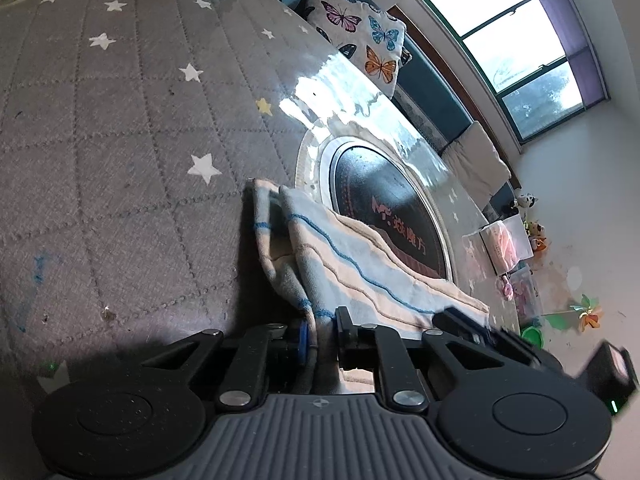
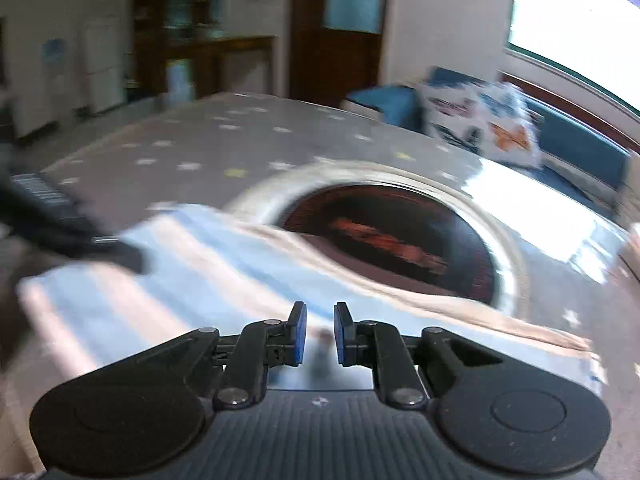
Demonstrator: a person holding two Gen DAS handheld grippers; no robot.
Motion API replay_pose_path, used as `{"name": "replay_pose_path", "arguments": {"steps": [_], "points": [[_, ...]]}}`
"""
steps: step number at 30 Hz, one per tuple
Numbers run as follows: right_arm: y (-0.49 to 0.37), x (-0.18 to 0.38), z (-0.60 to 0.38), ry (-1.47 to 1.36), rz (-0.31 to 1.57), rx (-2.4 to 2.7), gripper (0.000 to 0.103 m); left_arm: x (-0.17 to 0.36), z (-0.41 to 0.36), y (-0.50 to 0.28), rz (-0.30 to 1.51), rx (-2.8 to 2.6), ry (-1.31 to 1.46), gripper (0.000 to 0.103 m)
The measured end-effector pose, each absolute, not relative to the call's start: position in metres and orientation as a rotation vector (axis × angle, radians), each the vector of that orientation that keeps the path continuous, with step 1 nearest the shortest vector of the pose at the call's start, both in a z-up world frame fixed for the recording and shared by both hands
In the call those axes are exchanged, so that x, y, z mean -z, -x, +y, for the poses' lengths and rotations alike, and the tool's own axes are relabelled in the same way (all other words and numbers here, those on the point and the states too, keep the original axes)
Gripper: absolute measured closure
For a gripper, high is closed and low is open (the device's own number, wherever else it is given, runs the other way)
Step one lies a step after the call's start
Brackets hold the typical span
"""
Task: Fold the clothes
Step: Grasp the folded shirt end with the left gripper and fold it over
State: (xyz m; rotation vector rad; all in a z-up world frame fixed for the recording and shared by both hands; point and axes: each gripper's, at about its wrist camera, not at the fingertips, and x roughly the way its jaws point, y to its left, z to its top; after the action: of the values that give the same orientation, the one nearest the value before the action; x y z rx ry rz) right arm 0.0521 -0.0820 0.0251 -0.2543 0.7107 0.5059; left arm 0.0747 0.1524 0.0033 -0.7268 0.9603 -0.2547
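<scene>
My left fingers (image 1: 322, 330) are pinched on the near edge of a striped cloth (image 1: 352, 264), pale blue and cream with thin blue lines, which bunches between the pads and lies in soft folds ahead of me. My right fingers (image 2: 320, 334) stand narrow with a small gap, hovering just over the same cloth (image 2: 192, 264); nothing shows between the pads, and the view is blurred. At the right of my left view the dark tip of the right gripper (image 1: 464, 320) lies over the cloth's far edge. I judge that the fold is only beginning: one edge is secured, and the next move calls for my right fingers to take a second edge or corner so both can lift and lay it over evenly. The cloth lies on a grey quilted surface (image 1: 120, 128) printed with white stars, partly over a round dark panel (image 1: 384, 208) ringed in white. Beyond stand a butterfly cushion (image 1: 360, 36) on a blue sofa (image 1: 432, 88), a bright window (image 1: 520, 40), and toys (image 1: 532, 232) on the floor.
</scene>
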Motion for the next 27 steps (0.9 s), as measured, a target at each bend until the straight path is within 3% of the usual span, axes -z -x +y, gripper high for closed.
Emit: {"name": "replay_pose_path", "arguments": {"steps": [9,11,13,18,23,27], "points": [[-0.094,-0.007,-0.094,0.222,0.747,-0.385,0.090,0.002,0.150,-0.073,0.968,0.244,0.725,0.084],[-0.099,-0.005,-0.092,0.219,0.757,-0.381,0.088,0.003,0.149,-0.073,0.974,0.244,0.726,0.071],[-0.103,-0.002,-0.092,0.215,0.761,-0.375,0.087,0.003,0.147,-0.072,0.973,0.247,0.724,0.068],[-0.108,-0.003,-0.089,0.205,0.757,-0.366,0.083,0.004,0.144,-0.070,0.969,0.261,0.717,0.070],[-0.103,-0.005,-0.088,0.208,0.771,-0.373,0.082,-0.001,0.145,-0.067,0.953,0.266,0.717,0.086],[-0.086,-0.005,-0.092,0.208,0.784,-0.378,0.080,-0.004,0.143,-0.067,0.944,0.266,0.716,0.090]]}}
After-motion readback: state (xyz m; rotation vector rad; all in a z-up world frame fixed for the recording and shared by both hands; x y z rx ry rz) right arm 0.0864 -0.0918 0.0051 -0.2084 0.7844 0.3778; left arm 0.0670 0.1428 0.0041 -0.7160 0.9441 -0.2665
